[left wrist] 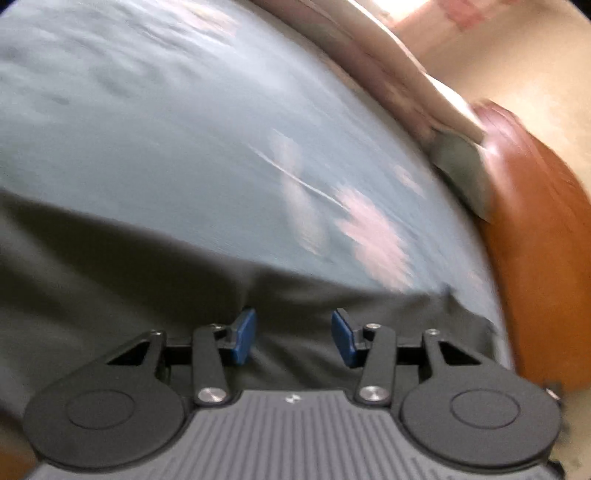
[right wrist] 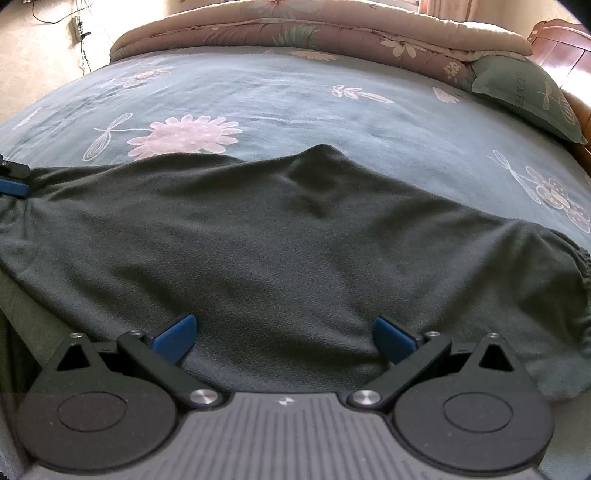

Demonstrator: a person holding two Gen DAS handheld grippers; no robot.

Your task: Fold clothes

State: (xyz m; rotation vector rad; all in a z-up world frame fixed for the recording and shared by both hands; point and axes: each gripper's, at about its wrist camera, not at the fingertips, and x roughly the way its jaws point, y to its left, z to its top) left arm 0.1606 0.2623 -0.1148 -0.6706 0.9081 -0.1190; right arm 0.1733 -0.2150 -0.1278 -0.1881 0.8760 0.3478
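A dark grey garment [right wrist: 280, 236] lies spread across the bed, with a gathered elastic edge [right wrist: 581, 266] at its right end. My right gripper [right wrist: 283, 339] hovers low over the garment's near edge. It is open wide, and the cloth lies under its blue pads [right wrist: 173, 338] without being pinched. The left wrist view is blurred. There my left gripper [left wrist: 293, 336] is over the same dark garment [left wrist: 110, 266], its blue pads [left wrist: 243, 334] apart and the cloth loose between them. The left gripper's fingertip [right wrist: 13, 186] shows at the garment's far left corner.
The blue-grey flowered bed sheet [right wrist: 295, 96] stretches beyond the garment. A folded floral quilt [right wrist: 314, 33] lies along the far end and a green pillow [right wrist: 528, 96] sits at the right. A wooden bed frame [left wrist: 535, 229] borders the right side. A power strip [right wrist: 77, 26] lies on the floor at far left.
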